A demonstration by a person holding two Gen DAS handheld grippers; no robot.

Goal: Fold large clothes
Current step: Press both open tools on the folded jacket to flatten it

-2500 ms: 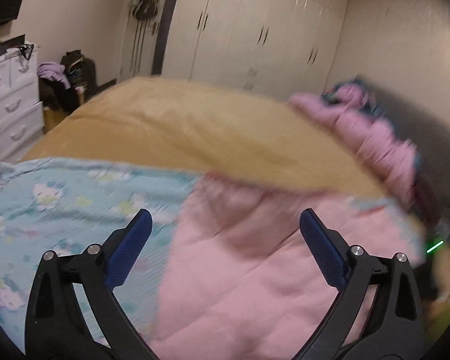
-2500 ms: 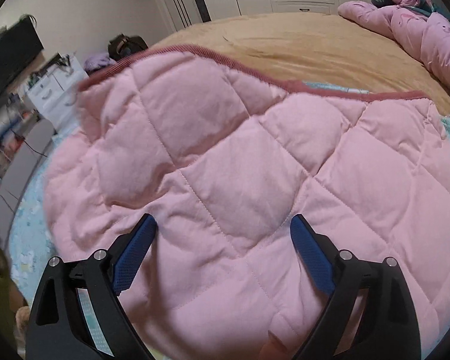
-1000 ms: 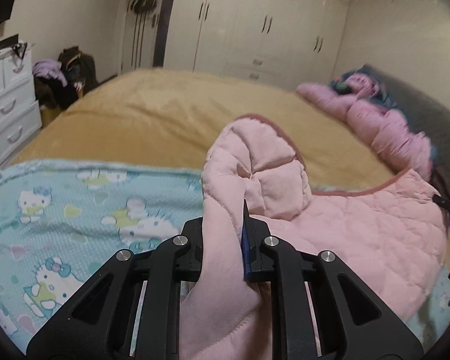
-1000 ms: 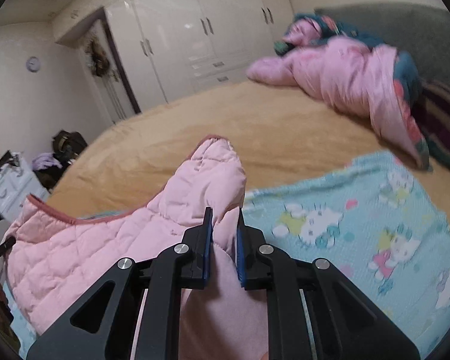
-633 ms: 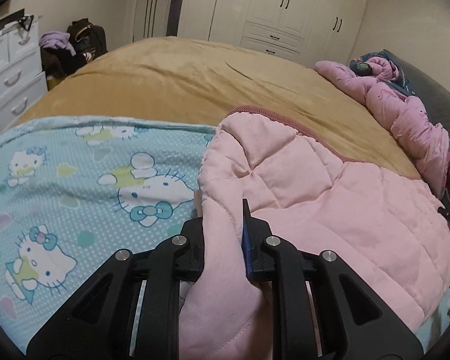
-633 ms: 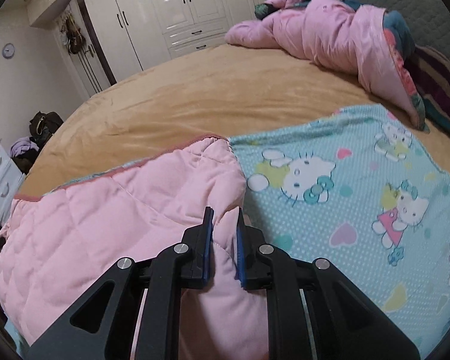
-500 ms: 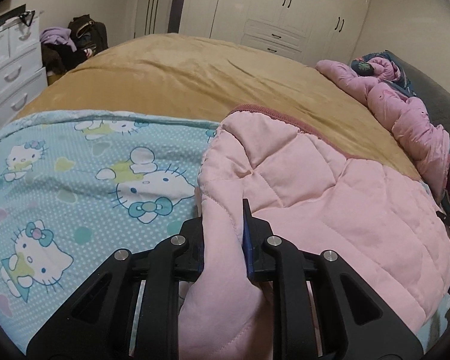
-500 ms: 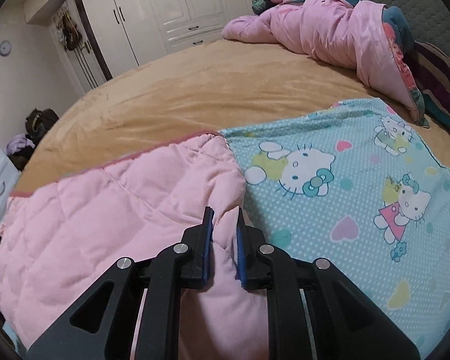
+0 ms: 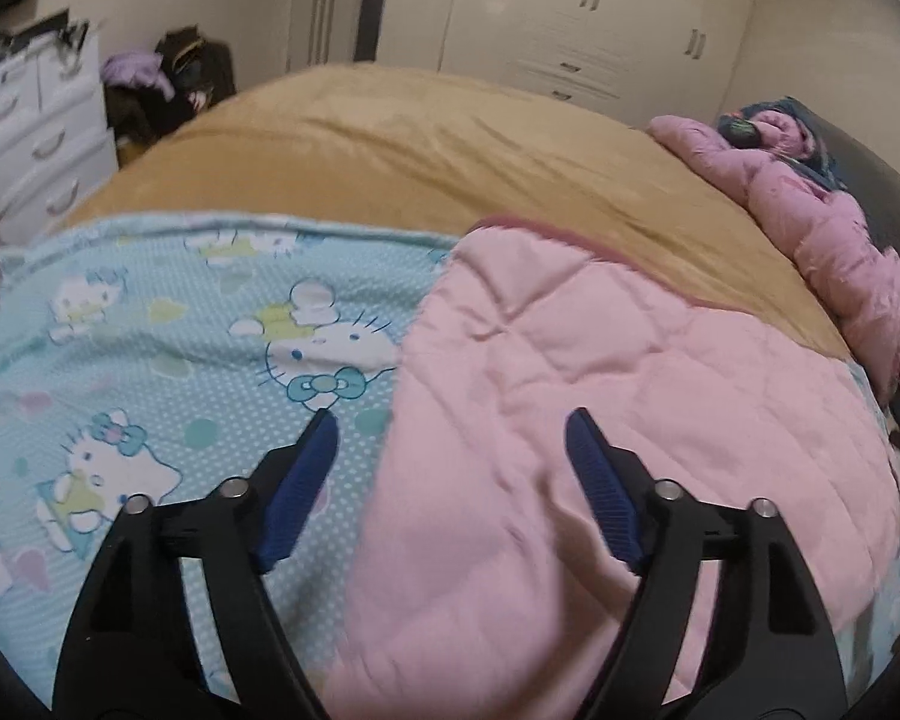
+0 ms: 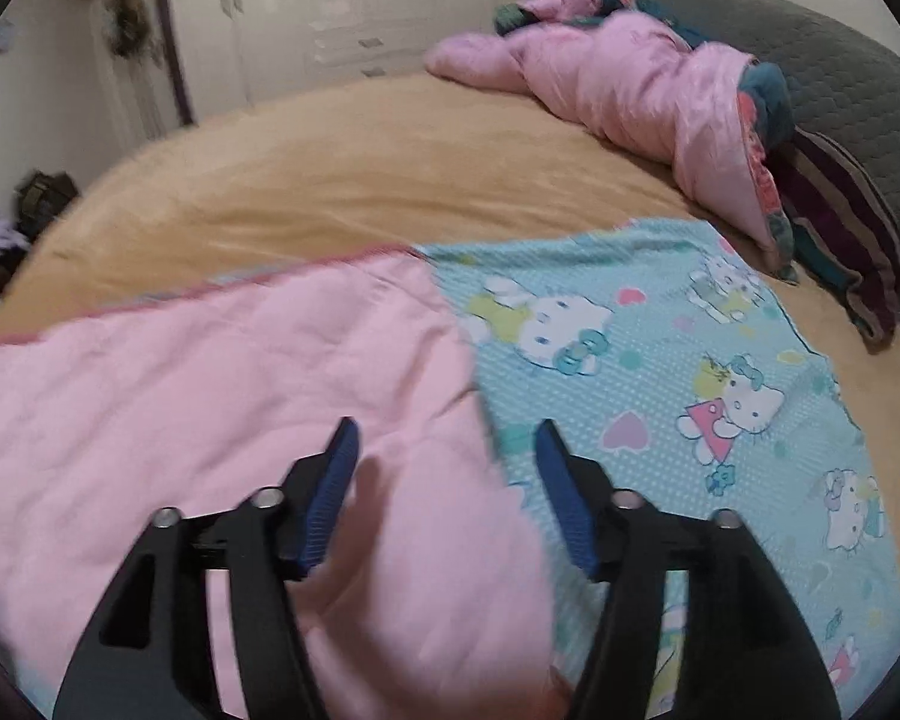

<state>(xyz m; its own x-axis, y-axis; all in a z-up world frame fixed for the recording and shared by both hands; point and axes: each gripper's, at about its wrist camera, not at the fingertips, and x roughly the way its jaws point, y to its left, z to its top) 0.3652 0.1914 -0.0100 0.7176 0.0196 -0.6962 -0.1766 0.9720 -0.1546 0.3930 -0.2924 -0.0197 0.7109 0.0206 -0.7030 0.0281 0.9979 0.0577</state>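
Left wrist view: we hold our left gripper (image 9: 450, 480) spread over the pink quilt (image 9: 600, 420), folded across its cartoon-print side (image 9: 150, 360) on the tan bed (image 9: 420, 150). Our right gripper (image 10: 447, 486) gapes too, gripping nothing, probably so the fold settles flat.
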